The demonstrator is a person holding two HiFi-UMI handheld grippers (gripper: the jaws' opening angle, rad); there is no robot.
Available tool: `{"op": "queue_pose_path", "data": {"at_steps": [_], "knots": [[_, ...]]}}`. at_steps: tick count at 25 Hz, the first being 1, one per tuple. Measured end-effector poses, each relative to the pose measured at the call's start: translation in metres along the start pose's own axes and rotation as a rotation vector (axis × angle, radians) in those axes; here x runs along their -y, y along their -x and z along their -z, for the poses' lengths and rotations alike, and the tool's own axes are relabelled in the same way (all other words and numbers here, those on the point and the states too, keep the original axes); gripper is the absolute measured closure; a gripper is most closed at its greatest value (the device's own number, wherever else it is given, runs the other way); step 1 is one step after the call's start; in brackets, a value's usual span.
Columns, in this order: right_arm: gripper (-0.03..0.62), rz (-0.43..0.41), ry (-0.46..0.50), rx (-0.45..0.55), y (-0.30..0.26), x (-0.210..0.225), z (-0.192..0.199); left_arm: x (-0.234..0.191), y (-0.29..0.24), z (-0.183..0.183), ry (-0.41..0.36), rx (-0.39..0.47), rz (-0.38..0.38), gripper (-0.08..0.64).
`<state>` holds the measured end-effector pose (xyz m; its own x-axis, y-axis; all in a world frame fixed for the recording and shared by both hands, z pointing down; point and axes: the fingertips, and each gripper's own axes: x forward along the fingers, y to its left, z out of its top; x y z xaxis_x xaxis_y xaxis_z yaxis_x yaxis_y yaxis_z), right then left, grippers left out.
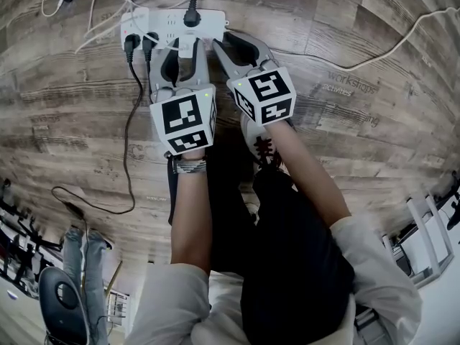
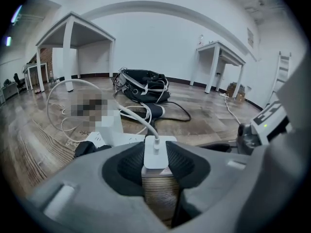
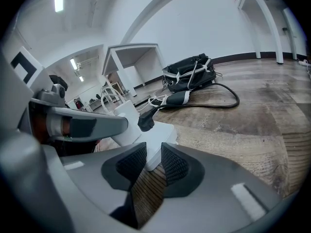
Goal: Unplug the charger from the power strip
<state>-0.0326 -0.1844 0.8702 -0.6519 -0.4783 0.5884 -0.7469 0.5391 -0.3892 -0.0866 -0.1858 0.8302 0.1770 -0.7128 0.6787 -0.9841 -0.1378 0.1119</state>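
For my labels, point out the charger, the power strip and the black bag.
charger (image 2: 156, 152), left gripper view, front face
power strip (image 1: 213, 24), head view, right end
black bag (image 2: 146, 85), left gripper view, middle

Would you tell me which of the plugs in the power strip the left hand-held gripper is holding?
The charger, the small white block with a white cable, clamped in the left hand-held gripper. The black plugs in the power strip are not held.

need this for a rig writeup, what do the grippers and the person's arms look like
The left gripper and right gripper have pale grey moulded bodies, black ribbed pads inside the fingers. Each carries a cube of black-and-white square markers, with a small green light beside it. A patterned band circles the left wrist; light sleeves end near the elbows.
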Motion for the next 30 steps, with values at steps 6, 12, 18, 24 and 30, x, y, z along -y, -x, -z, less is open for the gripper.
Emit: {"op": "queue_pose_path", "data": {"at_steps": [6,12,18,24,30], "knots": [[0.494,-0.003,-0.002,-0.001,-0.001,0.000,0.000,-0.010,0.006,-0.011,0.118,0.060,0.006,0.420],[0.494,0.002,-0.007,0.001,0.000,0.001,0.000,-0.022,0.011,-0.012,0.117,0.070,-0.027,0.420],[0.490,-0.001,-0.009,-0.002,-0.001,0.000,0.000,-0.022,0.009,-0.009,-0.041,0.062,-0.096,0.419],[0.489,-0.008,-0.014,-0.004,0.000,0.001,0.000,-0.020,0.005,-0.010,-0.033,0.066,-0.092,0.416],[0.488,-0.018,-0.011,-0.010,0.005,0.001,0.003,-0.020,0.006,-0.013,0.209,0.145,0.015,0.416]]}}
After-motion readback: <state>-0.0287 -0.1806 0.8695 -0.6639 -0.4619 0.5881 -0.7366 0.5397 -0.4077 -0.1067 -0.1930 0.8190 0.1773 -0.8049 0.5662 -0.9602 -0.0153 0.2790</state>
